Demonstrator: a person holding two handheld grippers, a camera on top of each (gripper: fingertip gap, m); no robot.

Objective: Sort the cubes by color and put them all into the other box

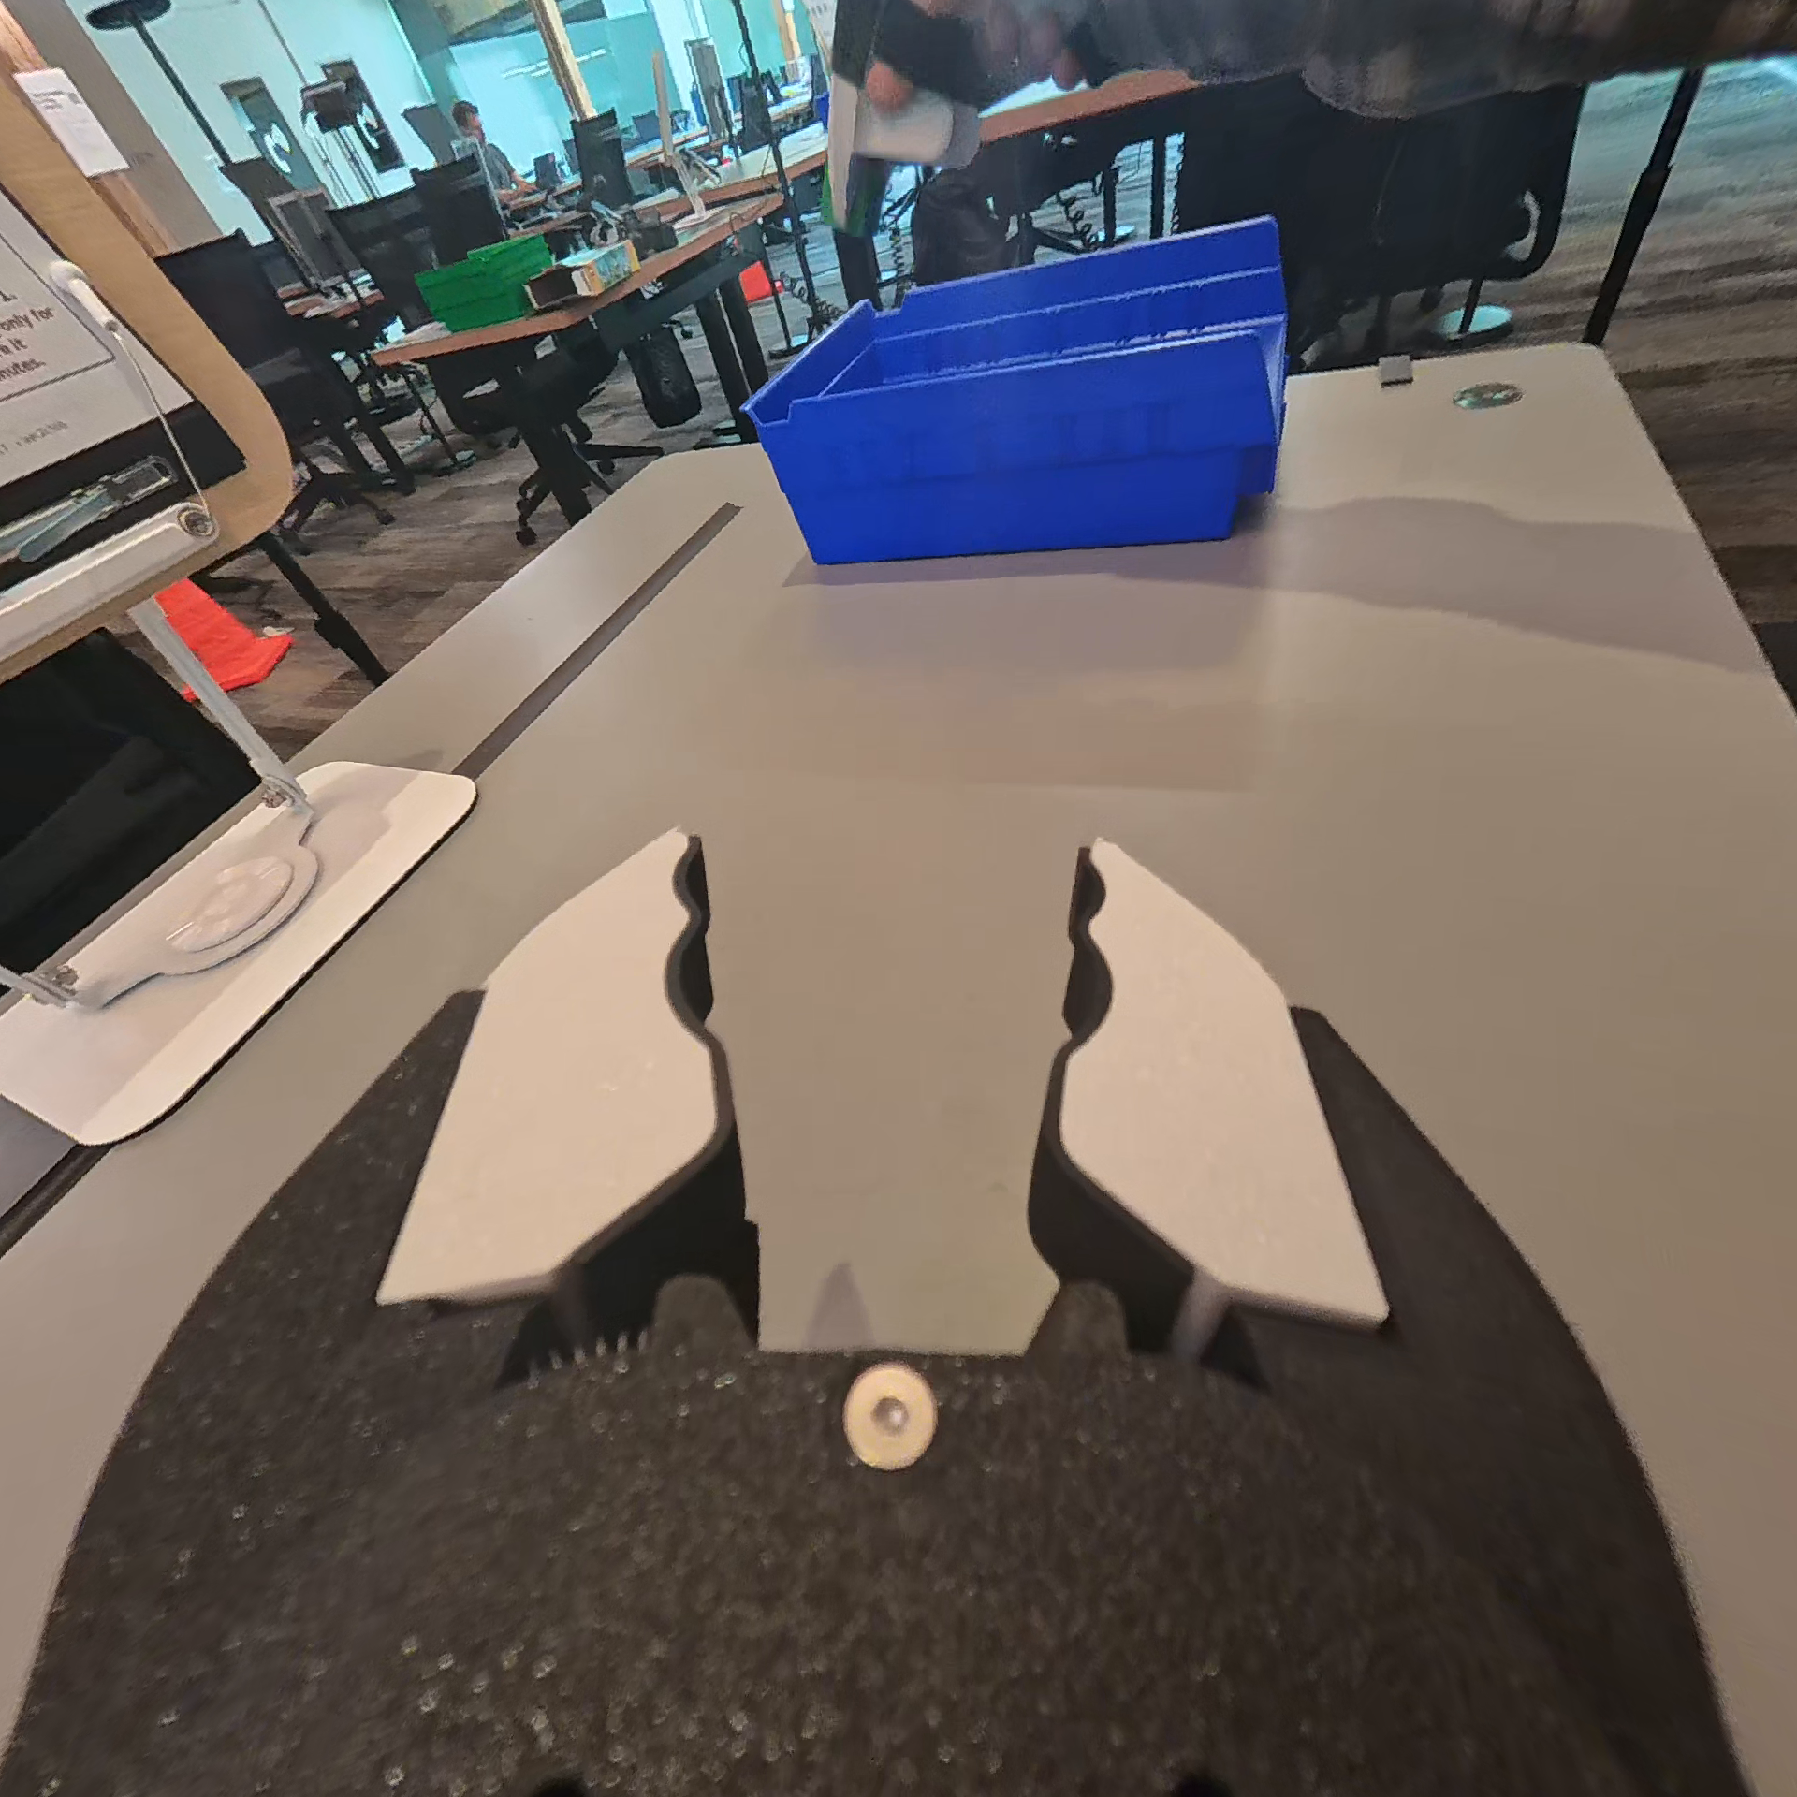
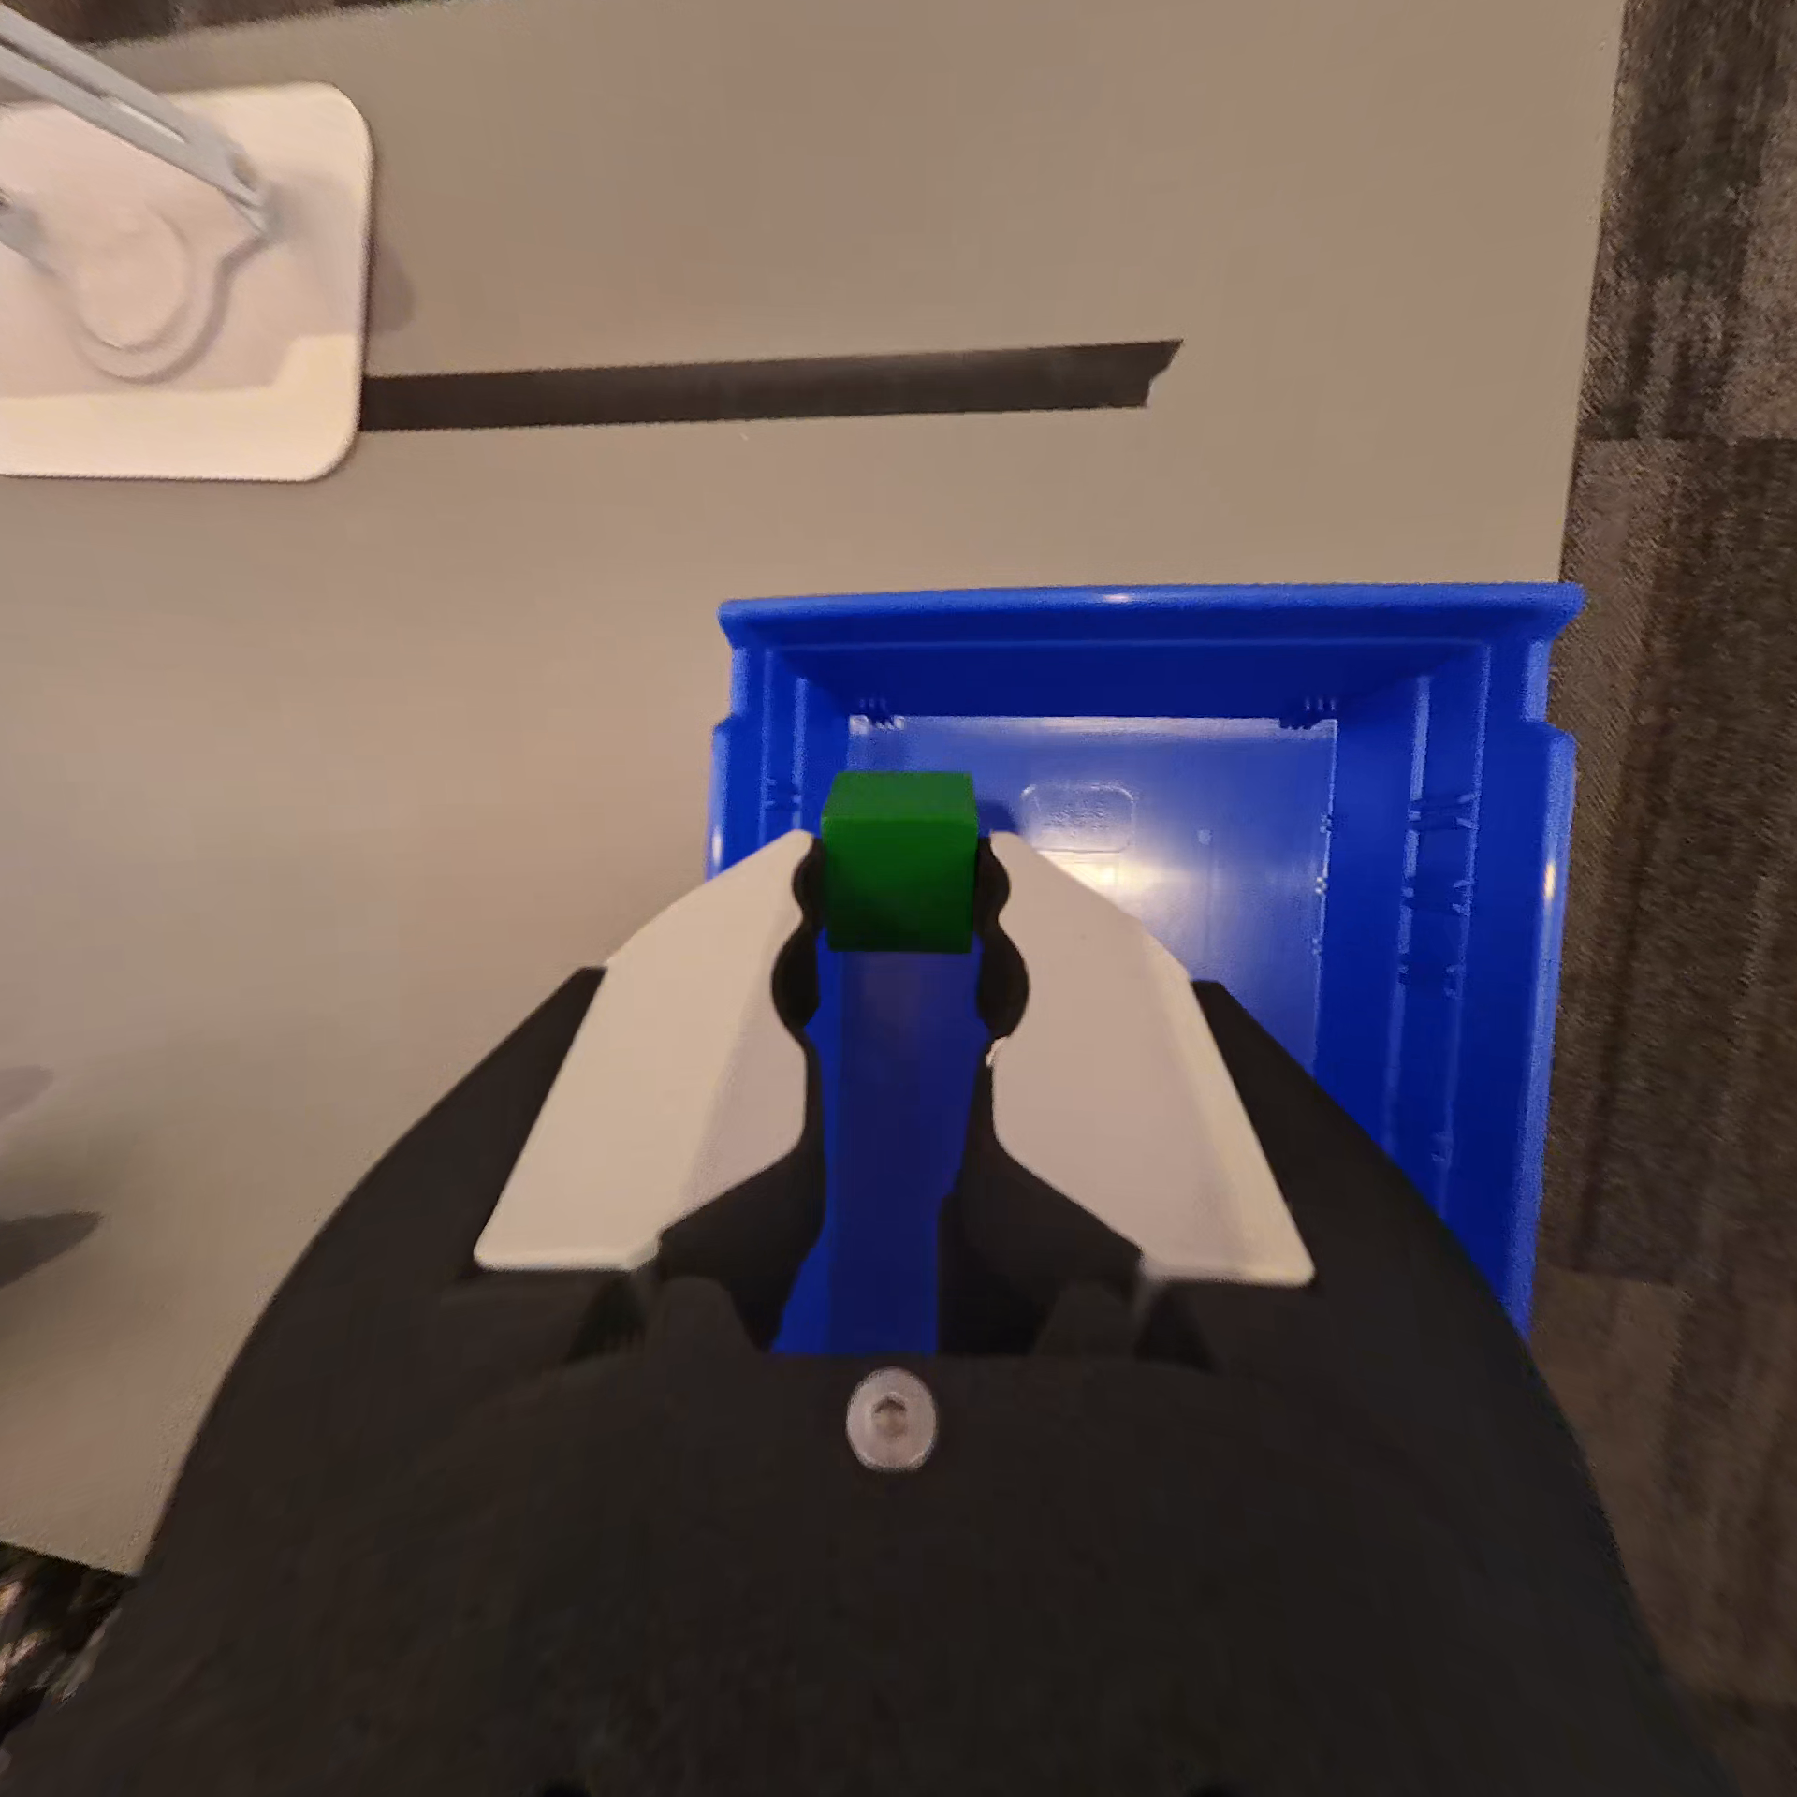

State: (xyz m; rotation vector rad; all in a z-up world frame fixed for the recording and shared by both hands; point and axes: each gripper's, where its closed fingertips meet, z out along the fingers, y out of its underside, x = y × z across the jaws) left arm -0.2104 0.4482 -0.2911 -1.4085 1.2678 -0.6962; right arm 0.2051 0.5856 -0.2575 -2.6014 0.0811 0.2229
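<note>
My right gripper (image 2: 897,861) is shut on a green cube (image 2: 897,861) and holds it above the open blue box (image 2: 1439,875), near the box's left wall. The part of the box floor that shows holds no cubes. In the left wrist view the blue box (image 1: 1021,457) stands at the far end of the grey table (image 1: 972,700). My left gripper (image 1: 890,856) is open and empty, low over the bare table well short of the box. The right gripper shows blurred above the box in the left wrist view (image 1: 875,126), held by a hand.
A white stand base (image 1: 224,933) with a metal arm sits at the table's left; it also shows in the right wrist view (image 2: 175,282). A dark slot (image 2: 758,384) runs along the tabletop. The table edge and carpet floor (image 2: 1692,583) lie just past the box.
</note>
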